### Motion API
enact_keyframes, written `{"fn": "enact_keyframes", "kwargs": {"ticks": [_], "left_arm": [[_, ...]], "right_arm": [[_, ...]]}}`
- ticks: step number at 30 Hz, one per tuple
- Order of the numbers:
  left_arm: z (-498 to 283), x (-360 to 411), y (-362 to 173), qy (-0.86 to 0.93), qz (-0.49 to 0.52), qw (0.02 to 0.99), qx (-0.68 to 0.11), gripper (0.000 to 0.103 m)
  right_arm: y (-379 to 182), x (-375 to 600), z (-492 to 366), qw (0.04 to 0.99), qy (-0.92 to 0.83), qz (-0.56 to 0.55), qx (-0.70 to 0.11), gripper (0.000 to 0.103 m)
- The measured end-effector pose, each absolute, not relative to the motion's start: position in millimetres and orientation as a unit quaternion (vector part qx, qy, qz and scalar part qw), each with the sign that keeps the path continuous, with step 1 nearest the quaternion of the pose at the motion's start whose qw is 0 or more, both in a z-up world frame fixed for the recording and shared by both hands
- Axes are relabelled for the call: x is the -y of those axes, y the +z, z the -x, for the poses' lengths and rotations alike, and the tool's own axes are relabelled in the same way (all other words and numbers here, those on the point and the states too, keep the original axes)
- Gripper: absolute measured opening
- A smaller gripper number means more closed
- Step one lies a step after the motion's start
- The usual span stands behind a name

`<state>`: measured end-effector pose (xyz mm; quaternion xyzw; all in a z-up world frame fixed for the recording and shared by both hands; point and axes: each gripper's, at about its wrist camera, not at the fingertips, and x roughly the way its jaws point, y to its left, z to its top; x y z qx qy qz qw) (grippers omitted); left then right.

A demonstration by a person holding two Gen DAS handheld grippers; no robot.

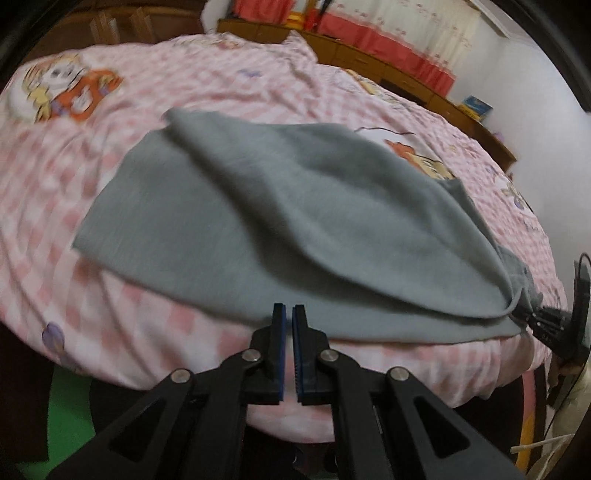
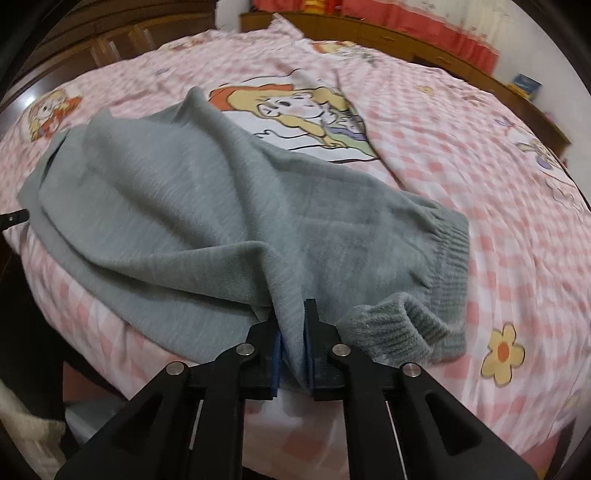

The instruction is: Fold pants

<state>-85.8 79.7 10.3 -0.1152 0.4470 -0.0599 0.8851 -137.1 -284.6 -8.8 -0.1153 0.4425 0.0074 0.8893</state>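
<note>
No brand, label or legible writing shows on anything here.

Nearest in the left wrist view, the left gripper [image 1: 289, 308] has its jaws drawn almost together, only a thin slit between the blue pads, with nothing held. Its tips sit just at the near edge of the grey pants [image 1: 280, 221], over the near edge of the bed [image 1: 110, 325]. At the right edge of that view the other tool's black tip meets the corner of the grey cloth.

In the right wrist view, the right gripper [image 2: 291, 314] has its jaws clamped on a fold of the pants [image 2: 177, 206]; grey fabric runs down between the blue pads. Just to its right lies a ribbed cuff [image 2: 399, 332], curled open, and beyond that a second ribbed band [image 2: 448, 254] along the garment's right edge.

The pants lie spread on the bed, partly doubled over, with an upper layer raised in soft ridges over a flatter layer beneath. The pink-and-white checked sheet [image 2: 461, 155] carries cartoon figures [image 2: 295, 107] and a yellow flower [image 2: 502, 350].

Farther off, a wooden headboard ledge [image 1: 388, 62] runs behind the bed, with a small blue box [image 1: 476, 107] on it, its print too small to read. Red and white curtains [image 1: 399, 33] hang behind.
</note>
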Motion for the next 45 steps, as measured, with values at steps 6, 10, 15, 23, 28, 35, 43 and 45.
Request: {"fn": "enact_keyframes", "kwargs": {"ticks": [6, 10, 15, 23, 28, 35, 43, 45], "left_arm": [[81.9, -115.4, 11.3, -0.034, 0.159, 0.884, -0.439, 0.003], [79.1, -128.1, 21.2, -0.025, 0.168, 0.886, -0.431, 0.013], [71.9, -127.7, 34.9, -0.003, 0.137, 0.892, -0.43, 0.023], [46.8, -102.3, 58.2, -0.009, 0.109, 0.9, -0.422, 0.059], [14.2, -89.5, 56.7, 0.023, 0.111, 0.898, -0.425, 0.062], [-32.8, -84.1, 37.2, 0.085, 0.097, 0.889, -0.44, 0.062], [-49.6, -93.1, 35.5, 0.145, 0.07, 0.895, -0.416, 0.06], [-45.8, -97.7, 36.4, 0.143, 0.078, 0.898, -0.409, 0.034]], "right_arm": [[8.3, 270.9, 155.8, 0.89, 0.004, 0.114, -0.441, 0.037], [29.1, 270.2, 167.2, 0.897, -0.008, 0.122, -0.424, 0.042], [47.2, 277.3, 173.6, 0.904, -0.027, 0.108, -0.413, 0.042], [45.2, 276.8, 166.8, 0.915, -0.005, 0.058, -0.4, 0.042], [16.4, 266.0, 150.8, 0.903, 0.018, 0.055, -0.425, 0.042], [-15.7, 266.5, 138.6, 0.896, 0.016, 0.04, -0.441, 0.042], [-19.5, 270.2, 140.3, 0.903, 0.028, 0.036, -0.426, 0.043], [-19.3, 270.6, 139.6, 0.904, 0.029, 0.034, -0.425, 0.043]]}}
